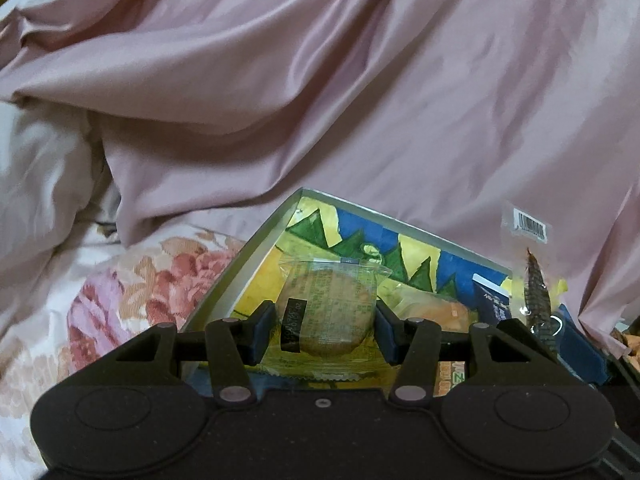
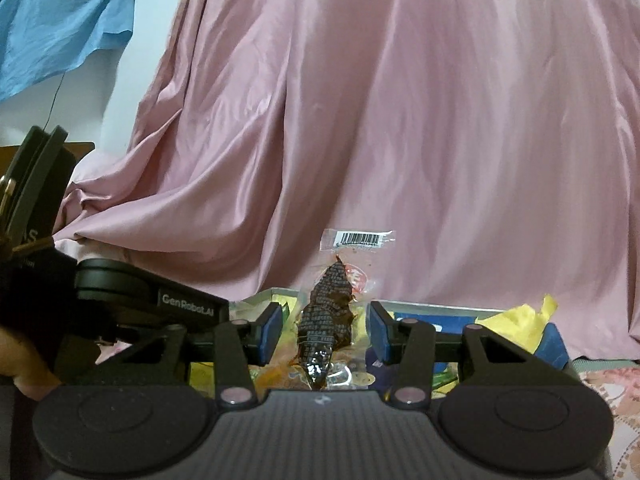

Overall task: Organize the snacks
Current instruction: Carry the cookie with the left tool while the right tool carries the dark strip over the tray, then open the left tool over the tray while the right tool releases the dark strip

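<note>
My left gripper (image 1: 326,332) is shut on a round brown cake in a clear wrapper (image 1: 332,308), its blue pads pressing both sides. The cake hangs just over a silver-rimmed box (image 1: 256,248) lined with yellow, green and blue paper. My right gripper (image 2: 326,332) is shut on a clear packet holding a dark, scaly snack (image 2: 326,316), upright with the barcode on top. That packet (image 1: 534,292) also shows at the box's right side in the left wrist view. The box rim (image 2: 432,305) lies just beyond the right gripper. The left tool's black housing (image 2: 120,284) is close on the left.
Inside the box lie an orange packet (image 1: 436,312) and a dark blue one (image 1: 492,300). A pink satin quilt (image 1: 360,100) rises right behind the box. The floral bedsheet (image 1: 132,292) spreads to the left. Blue cloth (image 2: 60,20) hangs at the upper left.
</note>
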`<action>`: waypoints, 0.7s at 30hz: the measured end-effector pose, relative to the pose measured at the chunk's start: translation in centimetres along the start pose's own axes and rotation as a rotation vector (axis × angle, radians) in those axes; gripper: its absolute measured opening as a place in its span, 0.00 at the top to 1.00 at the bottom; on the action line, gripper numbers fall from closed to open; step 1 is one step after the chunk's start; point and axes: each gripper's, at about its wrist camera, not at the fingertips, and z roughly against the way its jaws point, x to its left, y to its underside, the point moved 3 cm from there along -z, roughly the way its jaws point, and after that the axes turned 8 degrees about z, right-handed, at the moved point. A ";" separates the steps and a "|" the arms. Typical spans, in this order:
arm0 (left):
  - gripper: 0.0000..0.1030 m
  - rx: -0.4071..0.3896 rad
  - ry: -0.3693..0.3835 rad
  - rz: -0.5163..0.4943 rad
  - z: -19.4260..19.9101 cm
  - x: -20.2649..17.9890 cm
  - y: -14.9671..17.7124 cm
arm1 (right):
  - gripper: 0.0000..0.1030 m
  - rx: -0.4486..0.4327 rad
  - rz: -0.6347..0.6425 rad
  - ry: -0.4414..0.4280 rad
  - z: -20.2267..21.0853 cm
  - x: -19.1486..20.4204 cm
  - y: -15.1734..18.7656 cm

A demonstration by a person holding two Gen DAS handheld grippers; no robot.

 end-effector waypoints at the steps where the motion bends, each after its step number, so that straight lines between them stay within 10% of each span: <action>1: 0.48 0.006 0.001 0.008 -0.1 0.1 0.1 | 0.51 0.005 0.001 -0.003 -0.3 0.1 -0.1; 21: 0.47 0.055 0.020 0.034 -1.2 0.4 0.8 | 0.50 0.063 -0.013 -0.039 -0.7 0.3 0.6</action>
